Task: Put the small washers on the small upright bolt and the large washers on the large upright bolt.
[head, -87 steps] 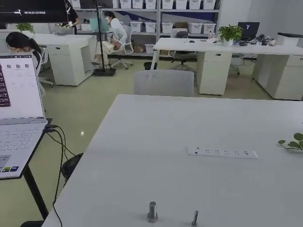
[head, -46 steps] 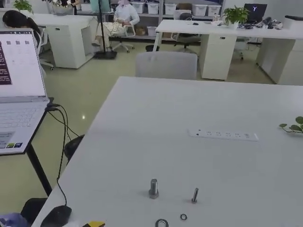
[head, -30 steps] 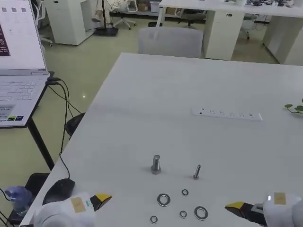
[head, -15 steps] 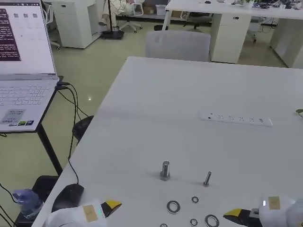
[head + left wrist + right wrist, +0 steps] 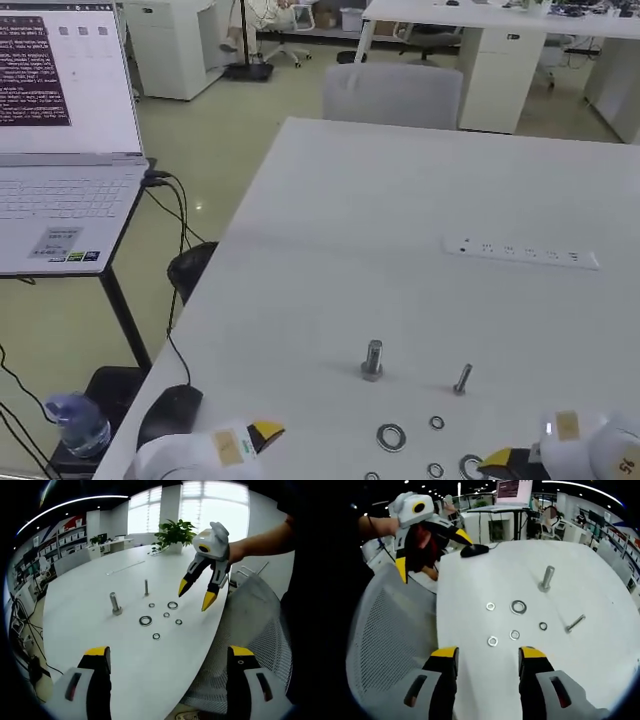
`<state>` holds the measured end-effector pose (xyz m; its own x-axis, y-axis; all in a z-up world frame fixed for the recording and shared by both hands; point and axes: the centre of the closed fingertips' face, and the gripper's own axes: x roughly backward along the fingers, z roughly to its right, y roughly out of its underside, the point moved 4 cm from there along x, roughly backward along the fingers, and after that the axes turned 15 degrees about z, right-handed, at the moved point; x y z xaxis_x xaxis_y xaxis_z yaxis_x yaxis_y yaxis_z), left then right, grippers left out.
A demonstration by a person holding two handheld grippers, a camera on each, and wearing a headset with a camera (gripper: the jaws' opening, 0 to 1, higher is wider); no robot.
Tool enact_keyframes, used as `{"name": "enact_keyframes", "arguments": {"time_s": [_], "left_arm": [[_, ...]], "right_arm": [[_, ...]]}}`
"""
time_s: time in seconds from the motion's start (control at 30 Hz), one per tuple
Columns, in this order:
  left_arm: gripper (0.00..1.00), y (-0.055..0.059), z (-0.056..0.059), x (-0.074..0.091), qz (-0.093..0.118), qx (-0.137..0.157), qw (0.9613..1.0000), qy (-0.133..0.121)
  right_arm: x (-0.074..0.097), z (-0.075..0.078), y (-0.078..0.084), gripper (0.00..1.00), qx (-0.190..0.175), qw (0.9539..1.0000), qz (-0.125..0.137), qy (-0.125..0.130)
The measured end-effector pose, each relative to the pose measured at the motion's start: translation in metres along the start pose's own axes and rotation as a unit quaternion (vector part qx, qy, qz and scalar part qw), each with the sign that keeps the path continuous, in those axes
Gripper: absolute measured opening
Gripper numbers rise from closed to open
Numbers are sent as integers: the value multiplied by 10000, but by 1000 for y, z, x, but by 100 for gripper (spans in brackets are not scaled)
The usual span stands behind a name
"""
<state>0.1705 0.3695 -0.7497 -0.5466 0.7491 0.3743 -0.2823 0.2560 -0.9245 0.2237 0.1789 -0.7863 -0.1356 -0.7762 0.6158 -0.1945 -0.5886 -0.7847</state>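
Washers in loose scatter: two large washers [image 5: 145,620] and four small washers [image 5: 166,614], all flat on white table [image 5: 400,230] just in front of large upright bolt [image 5: 372,360] and small upright bolt [image 5: 462,379], both shanks bare. Left gripper [image 5: 169,651] with jaws wide apart, right gripper [image 5: 488,652] with jaws parted less widely, both empty, held at near table edge short of the scatter. Nothing done so far by the look of it; all six placements outstanding, first pick not begun.
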Motion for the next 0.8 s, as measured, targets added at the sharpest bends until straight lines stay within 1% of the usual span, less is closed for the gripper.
{"name": "enact_keyframes", "arguments": {"time_s": [0.17, 0.27, 0.37, 0.57, 0.63, 0.8], "left_arm": [[97, 1, -2, 1, -9, 7, 10000, 29], [97, 1, -1, 0, -25, -40, 10000, 77], [97, 0, -1, -1, -21, -42, 9999, 94], [96, 0, -2, -2, -36, -59, 9999, 125], [96, 0, -2, -2, -31, -43, 9999, 133], [95, 1, -2, 0, -52, -74, 9998, 162]], "right_arm": [[-7, 2, 0, 45, 116, 9997, -215, -73], [-12, 4, 0, 45, 267, 9989, -369, -119], [-17, 4, 1, 43, 308, 9983, -461, -182], [-26, 5, 5, 38, 449, 9963, -662, -299], [-30, 5, 8, 35, 497, 9951, -781, -342], [-35, 3, 11, 34, 579, 9935, -891, -410]]}}
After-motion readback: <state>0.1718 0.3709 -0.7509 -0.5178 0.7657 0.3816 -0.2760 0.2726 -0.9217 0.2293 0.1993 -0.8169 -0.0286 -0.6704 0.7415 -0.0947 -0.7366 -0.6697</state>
